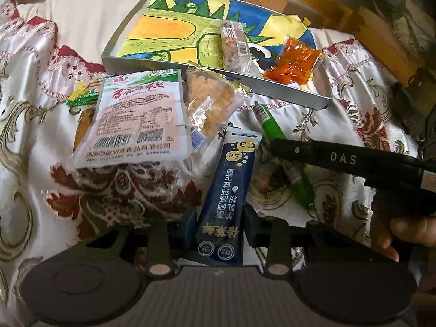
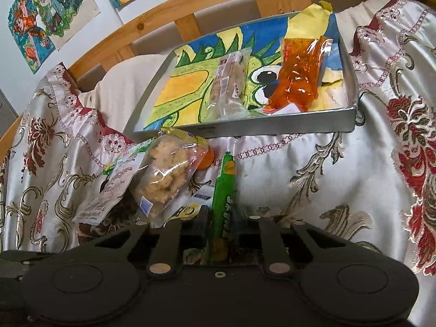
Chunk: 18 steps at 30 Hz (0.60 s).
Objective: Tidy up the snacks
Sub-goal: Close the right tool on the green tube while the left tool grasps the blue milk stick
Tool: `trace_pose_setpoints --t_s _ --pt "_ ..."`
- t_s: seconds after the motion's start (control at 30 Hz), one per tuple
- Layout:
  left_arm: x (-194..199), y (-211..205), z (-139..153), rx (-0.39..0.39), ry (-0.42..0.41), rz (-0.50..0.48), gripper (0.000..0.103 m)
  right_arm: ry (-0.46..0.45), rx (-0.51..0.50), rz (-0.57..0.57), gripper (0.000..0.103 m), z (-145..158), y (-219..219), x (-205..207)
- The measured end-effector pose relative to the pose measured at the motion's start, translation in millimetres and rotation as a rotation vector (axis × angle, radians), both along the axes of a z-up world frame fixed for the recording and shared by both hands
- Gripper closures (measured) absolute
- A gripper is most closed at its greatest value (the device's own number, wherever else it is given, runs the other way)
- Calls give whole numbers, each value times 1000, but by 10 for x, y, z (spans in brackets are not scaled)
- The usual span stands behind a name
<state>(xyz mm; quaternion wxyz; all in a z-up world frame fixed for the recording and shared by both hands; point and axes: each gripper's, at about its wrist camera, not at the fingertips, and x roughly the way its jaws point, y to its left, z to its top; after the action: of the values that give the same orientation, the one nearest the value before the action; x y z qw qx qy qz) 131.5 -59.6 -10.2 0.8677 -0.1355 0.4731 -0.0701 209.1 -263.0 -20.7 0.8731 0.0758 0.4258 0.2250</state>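
Gripping a dark blue sachet (image 1: 229,190), the left tongs (image 1: 221,219) mirror the right tongs (image 2: 222,227), clamped on a green sausage stick (image 2: 224,199).

Bedside backdrop
Embroidered satin cloth (image 2: 313,163) spreads beneath and beyond the fingers; a wooden bed rail (image 2: 190,0) runs far ahead, with coloured drawings (image 2: 49,13) on the wall up left.

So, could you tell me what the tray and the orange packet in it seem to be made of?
The tray looks like thin sheet metal with a dull grey, brushed finish: straight folded walls and a soft sheen. The orange packet looks like clear glossy plastic film, crinkled with bright highlights; the orange seems to come from its contents, though tinted film is possible.
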Motion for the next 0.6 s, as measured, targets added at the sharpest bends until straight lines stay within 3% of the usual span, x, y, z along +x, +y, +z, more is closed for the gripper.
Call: trace_pose_setpoints --t_s 0.3,0.6 --pt "-68 -112 -5 67 -33 -50 63 -36 -4 -4 86 74 -22 -41" --pt "-133 -90 17 36 -55 -51 65 -68 -6 -11 86 127 -39 -60"
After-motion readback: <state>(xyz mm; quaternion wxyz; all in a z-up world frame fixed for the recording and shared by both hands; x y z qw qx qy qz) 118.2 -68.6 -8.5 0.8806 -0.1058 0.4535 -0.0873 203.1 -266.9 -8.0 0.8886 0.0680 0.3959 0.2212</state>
